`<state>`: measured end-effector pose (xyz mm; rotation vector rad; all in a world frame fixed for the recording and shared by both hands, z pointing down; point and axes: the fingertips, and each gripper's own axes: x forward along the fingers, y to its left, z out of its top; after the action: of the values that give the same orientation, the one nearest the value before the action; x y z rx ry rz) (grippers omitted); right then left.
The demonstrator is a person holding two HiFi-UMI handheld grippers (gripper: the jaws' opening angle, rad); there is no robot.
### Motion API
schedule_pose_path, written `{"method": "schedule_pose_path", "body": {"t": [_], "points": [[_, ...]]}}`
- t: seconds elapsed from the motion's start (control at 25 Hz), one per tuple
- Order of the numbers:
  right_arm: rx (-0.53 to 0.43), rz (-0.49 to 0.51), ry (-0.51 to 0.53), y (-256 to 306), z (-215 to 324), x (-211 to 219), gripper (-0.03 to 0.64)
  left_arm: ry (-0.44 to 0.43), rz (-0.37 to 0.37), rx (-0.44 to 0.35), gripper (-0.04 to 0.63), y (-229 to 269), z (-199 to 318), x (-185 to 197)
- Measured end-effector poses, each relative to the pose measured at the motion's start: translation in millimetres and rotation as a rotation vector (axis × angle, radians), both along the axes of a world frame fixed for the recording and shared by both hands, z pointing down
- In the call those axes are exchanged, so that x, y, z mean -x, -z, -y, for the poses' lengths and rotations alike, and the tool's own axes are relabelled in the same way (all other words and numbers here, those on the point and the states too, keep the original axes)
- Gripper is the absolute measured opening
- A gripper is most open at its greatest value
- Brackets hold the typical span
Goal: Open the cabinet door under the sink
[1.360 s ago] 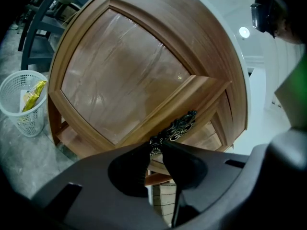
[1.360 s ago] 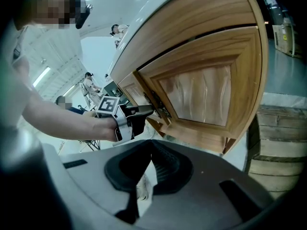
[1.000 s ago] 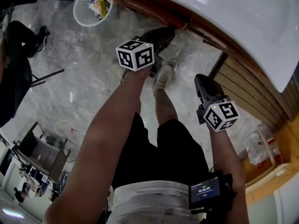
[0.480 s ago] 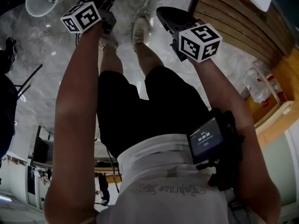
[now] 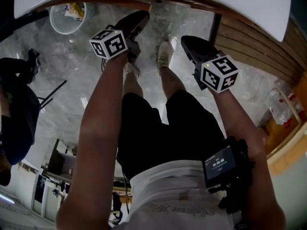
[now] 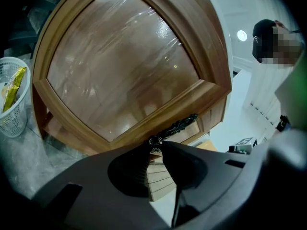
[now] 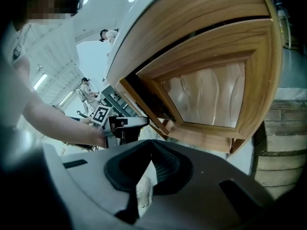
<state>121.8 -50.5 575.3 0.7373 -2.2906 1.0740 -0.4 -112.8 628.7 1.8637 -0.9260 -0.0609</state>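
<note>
under the white sink (image 5: 230,4), which arcs across twelve o'clock of the head view, the cabinet door (image 6: 124,66) stands slightly ajar. in the right gripper view a dark gap runs along its upper and left edges, between its frame and the cabinet front. the door is a wooden frame round an arched panel under shiny plastic film, and it fills the left gripper view from nine to two o'clock. its dark ornate handle (image 6: 177,127) lies on the frame at about five o'clock of the door. the left claw (image 6: 156,147) points at it with jaws partway apart. it looks closed on the handle's round lower end, which sits right between the tips. the right claw (image 7: 151,145) is shut tight and holds nothing; through the slit below its tips a pale shoe (image 7: 144,190) shows. in the head view it hangs at two o'clock, apart from the door, while the left claw is at eleven o'clock, its tips just below the wooden edge under the sink. a white basket (image 6: 14,121) with a yellow packet (image 6: 13,87) stands on the grey marble floor (image 5: 72,80) at nine o'clock of the left gripper view, just beside the door. horizontal wooden slats (image 5: 254,51) run at three o'clock of the head view. a small screen (image 5: 219,163) is strapped to the person's right forearm.
</note>
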Motion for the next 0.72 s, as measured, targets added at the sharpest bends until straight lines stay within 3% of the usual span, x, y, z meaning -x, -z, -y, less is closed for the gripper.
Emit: {"method": "schedule_pose_path", "body": {"t": [0.72], "points": [[0.000,-0.003,-0.109,-12.2,-3.6,62.1,0.014,-0.143,-0.033,0.027,0.089,0.0,-17.2,28.1]]}}
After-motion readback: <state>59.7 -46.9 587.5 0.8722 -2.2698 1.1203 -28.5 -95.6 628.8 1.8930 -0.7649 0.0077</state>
